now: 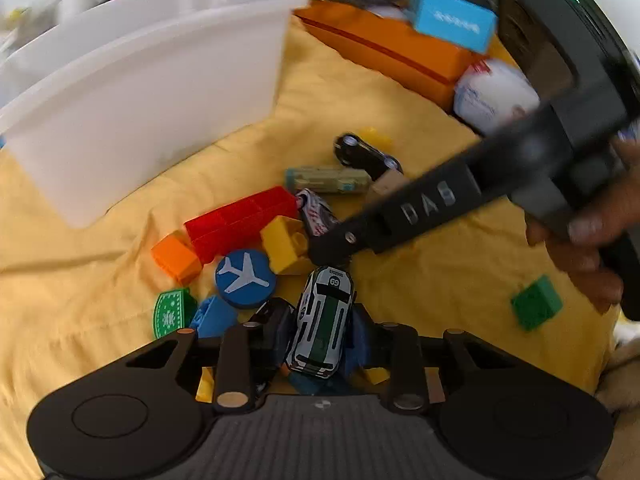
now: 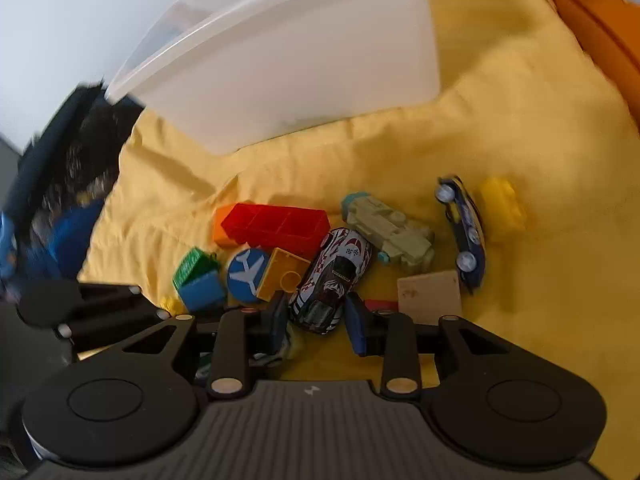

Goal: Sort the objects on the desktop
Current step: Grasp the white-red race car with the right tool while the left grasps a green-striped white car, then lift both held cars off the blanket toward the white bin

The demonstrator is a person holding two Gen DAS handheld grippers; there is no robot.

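A: What carries everything?

B: A surface under a wrinkled yellow cloth [image 1: 420, 120]. A white plastic bin [image 1: 152, 92] stands on it at the back left, and an orange box [image 1: 384, 48] lies along the far edge with a blue carton [image 1: 454, 18] on top. The clutter behind them is too blurred to name.

A: And the toys?

B: They are heaped in front of the bin: a red block [image 2: 276, 224], an orange block [image 1: 176, 258], a yellow brick [image 1: 286, 246], a blue disc with a white plane [image 1: 245, 276], and a green brick [image 1: 537, 303] well apart to the right.

A: The left hand-held gripper [image 1: 320, 336]?

B: It pinches a white and green toy car [image 1: 322, 320], numbered 69, between its blue pads.

A: The right hand-held gripper [image 2: 316, 320]?

B: Its jaws are spread on either side of the tail of a white, red and black toy car [image 2: 334, 276]; I cannot tell whether they touch it.

A: What does only one view give?

B: The left wrist shows the right tool's black body marked "DAS", a hand [image 1: 592, 248] round its grip, and a white ball [image 1: 496, 94]. The right wrist shows a pale green toy vehicle [image 2: 390, 234], a dark blue toy car [image 2: 462, 226] on its side, a yellow block [image 2: 502, 206] just beside it, and a wooden square [image 2: 430, 290].
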